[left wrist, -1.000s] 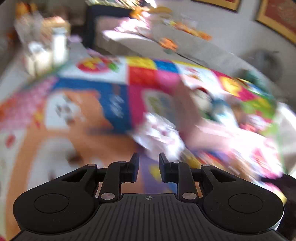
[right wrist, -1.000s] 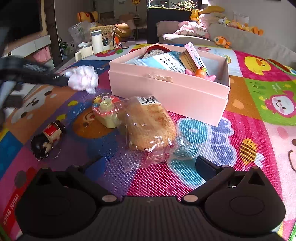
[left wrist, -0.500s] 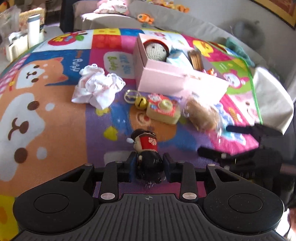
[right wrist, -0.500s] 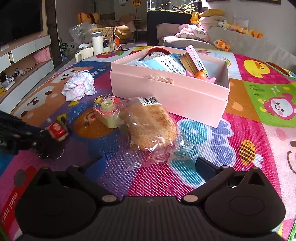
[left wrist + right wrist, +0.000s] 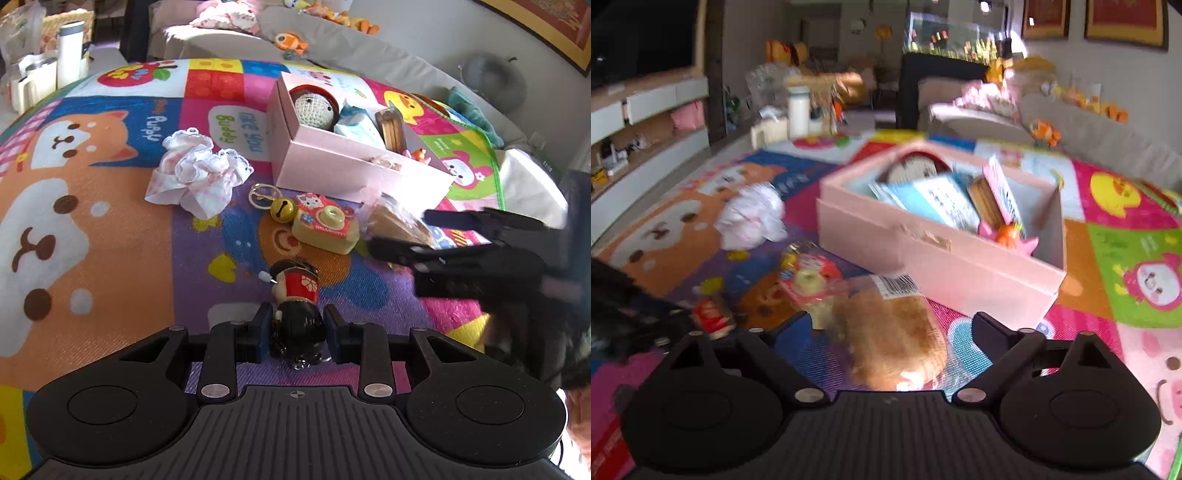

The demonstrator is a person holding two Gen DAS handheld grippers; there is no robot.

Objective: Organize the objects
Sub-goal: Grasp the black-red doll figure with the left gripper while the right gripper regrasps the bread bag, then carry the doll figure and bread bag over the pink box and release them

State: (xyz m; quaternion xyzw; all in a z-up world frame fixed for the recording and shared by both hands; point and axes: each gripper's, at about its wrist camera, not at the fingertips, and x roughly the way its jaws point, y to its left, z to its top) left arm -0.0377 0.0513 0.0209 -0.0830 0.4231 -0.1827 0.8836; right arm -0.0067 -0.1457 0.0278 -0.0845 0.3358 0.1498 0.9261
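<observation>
Left wrist view: left gripper (image 5: 296, 332) narrowly brackets the doll (image 5: 297, 302), contact unclear; it could slip. Right gripper (image 5: 890, 334) gapes wide around the bread (image 5: 894, 339).

Left gripper (image 5: 297, 334) jaws flank the doll (image 5: 297, 306) on the mat (image 5: 110, 258)

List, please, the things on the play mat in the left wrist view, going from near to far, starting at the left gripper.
left gripper → black-haired doll figure → yellow toy camera → gold bell keyring → crumpled white cloth → pink box.
</observation>
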